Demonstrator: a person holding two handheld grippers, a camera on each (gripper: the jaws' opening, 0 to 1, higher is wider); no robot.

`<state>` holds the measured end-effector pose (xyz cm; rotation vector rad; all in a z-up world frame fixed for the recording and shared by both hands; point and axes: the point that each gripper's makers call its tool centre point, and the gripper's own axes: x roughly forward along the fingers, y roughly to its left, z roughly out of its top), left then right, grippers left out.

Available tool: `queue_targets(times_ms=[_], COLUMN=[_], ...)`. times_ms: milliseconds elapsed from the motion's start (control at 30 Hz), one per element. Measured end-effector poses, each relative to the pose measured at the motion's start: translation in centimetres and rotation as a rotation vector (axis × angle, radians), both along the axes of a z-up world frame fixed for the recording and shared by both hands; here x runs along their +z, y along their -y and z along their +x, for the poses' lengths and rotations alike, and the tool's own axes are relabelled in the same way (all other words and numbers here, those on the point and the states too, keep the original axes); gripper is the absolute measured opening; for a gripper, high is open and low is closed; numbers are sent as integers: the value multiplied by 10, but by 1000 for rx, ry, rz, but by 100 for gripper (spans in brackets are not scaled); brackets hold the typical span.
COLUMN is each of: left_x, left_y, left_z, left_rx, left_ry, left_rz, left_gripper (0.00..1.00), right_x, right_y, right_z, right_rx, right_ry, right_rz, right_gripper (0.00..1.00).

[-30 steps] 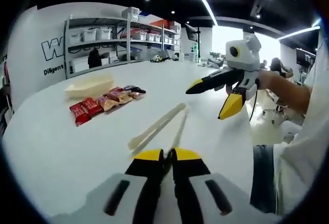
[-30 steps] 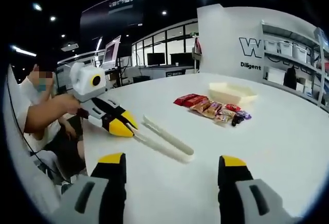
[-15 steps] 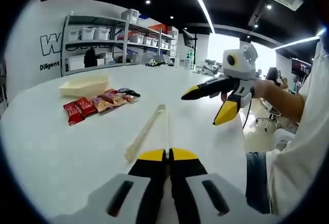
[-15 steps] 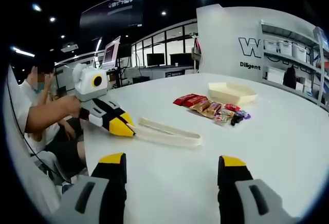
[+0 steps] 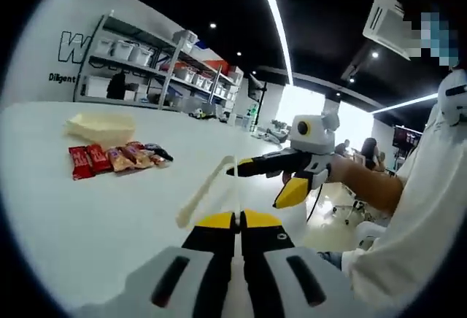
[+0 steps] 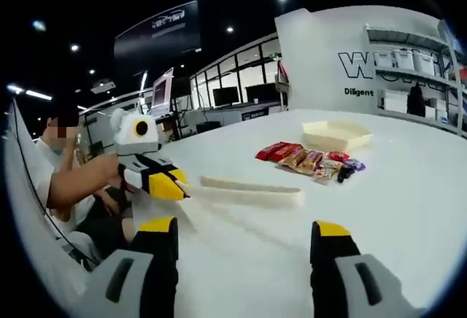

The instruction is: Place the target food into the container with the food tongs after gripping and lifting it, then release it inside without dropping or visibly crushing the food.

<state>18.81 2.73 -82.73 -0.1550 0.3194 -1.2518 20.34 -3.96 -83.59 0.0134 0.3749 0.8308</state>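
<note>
Jaws, left gripper (image 5: 235, 219): yellow tips pressed together in the left gripper view, pinching the near end of the food tongs (image 5: 206, 190); seen from the side in the right gripper view (image 6: 175, 184), again closed on the tongs' end.
Jaws, right gripper (image 6: 244, 228): spread wide in its own view, nothing between the tips; in the left gripper view it enters from the right (image 5: 266, 179), one jaw pointing toward the tongs, the other angled down.
Food tongs: pale cream, two long arms; in the right gripper view (image 6: 252, 189) they stretch out level from the left gripper, raised off the table with a shadow beneath; far tips free.
Tongs arms: close together, nearly parallel; nothing caught between them.
Target food: row of wrapped snacks (image 6: 310, 160) lying on the table, red packs at one end, darker small packs at the other; well apart from the tongs' tips. In the left gripper view the row (image 5: 117, 159) sits left of the tongs.
Container: shallow cream tray (image 6: 336, 133) just beyond the snack row, near it; contents cannot be told. Also at (image 5: 101, 126).
Table (image 6: 408, 208): white, broad.
Person: bare forearm (image 5: 368, 187) behind the right gripper, white sleeve at the view's right edge.
Background: metal shelving with bins (image 5: 157, 70) against a white wall.
</note>
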Motion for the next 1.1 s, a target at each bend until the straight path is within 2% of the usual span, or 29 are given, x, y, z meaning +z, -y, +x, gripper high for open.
queue_targets(times_ms=[33, 100, 267, 433, 467, 600, 767, 867, 900, 1000, 1100], left_x=[4, 7, 10, 22, 24, 23, 22, 22, 25, 30, 37], left_y=[3, 6, 9, 7, 7, 8, 10, 12, 14, 13, 12], left_z=[-5, -8, -13, -17, -18, -21, -27, -33, -37, -39, -41], left_rx=[-21, -41, -62, -78, -83, -94, -118, -147, -163, -176, -187], left_ry=[-21, -10, -17, -39, -47, -51, -52, -50, -47, -57, -69], left_rz=[-33, -46, -61, -137, -153, -144, -143, -151, -174, -217, -260], left_gripper=[1, 1, 1, 2, 2, 2, 2, 2, 2, 2, 2], right_x=[2, 8, 12, 19, 23, 36, 49, 62, 70, 83, 90], right_y=[-1, -4, -5, -4, -3, -2, 0, -3, -3, -1, -2], right_z=[-1, -3, -5, -9, -9, -9, -10, -15, -17, -23, -29], right_rx=[5, 17, 27, 38, 40, 42, 48, 66, 77, 112, 137], right_ry=[-2, -16, -9, -2, 1, 20, 66, 71, 76, 89, 117], right_rz=[16, 72, 92, 125, 142, 185, 200, 271, 311, 368, 382], right_gripper=[71, 70, 69, 64, 62, 57, 48, 48, 48, 44, 41])
